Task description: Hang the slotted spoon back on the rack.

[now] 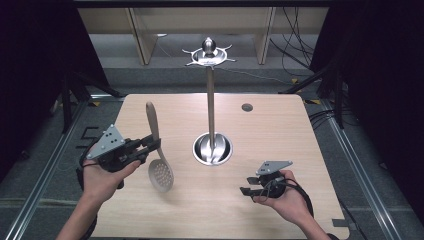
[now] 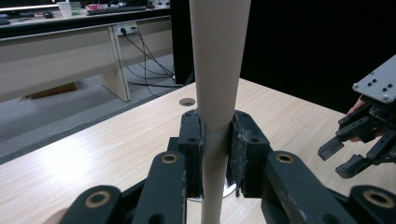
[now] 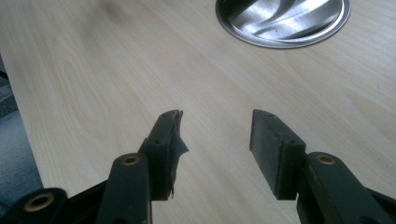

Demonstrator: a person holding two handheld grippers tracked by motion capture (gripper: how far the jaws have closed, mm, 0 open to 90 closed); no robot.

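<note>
A wooden slotted spoon (image 1: 157,150) hangs upright over the left of the table, its perforated bowl (image 1: 161,175) at the bottom and its handle pointing up. My left gripper (image 1: 152,142) is shut on the handle; in the left gripper view both pads press on the pale handle (image 2: 217,70). A metal utensil stand (image 1: 211,100) rises from its round base (image 1: 212,148) at the table's middle, with hooks around its top (image 1: 209,54). My right gripper (image 1: 246,185) is held low at the front right, open with nothing between its jaws (image 3: 215,135).
The wooden table (image 1: 270,130) has a small round hole (image 1: 247,107) at the back right. The stand's shiny base (image 3: 283,21) lies just beyond my right gripper. Desks and cables stand on the floor behind the table.
</note>
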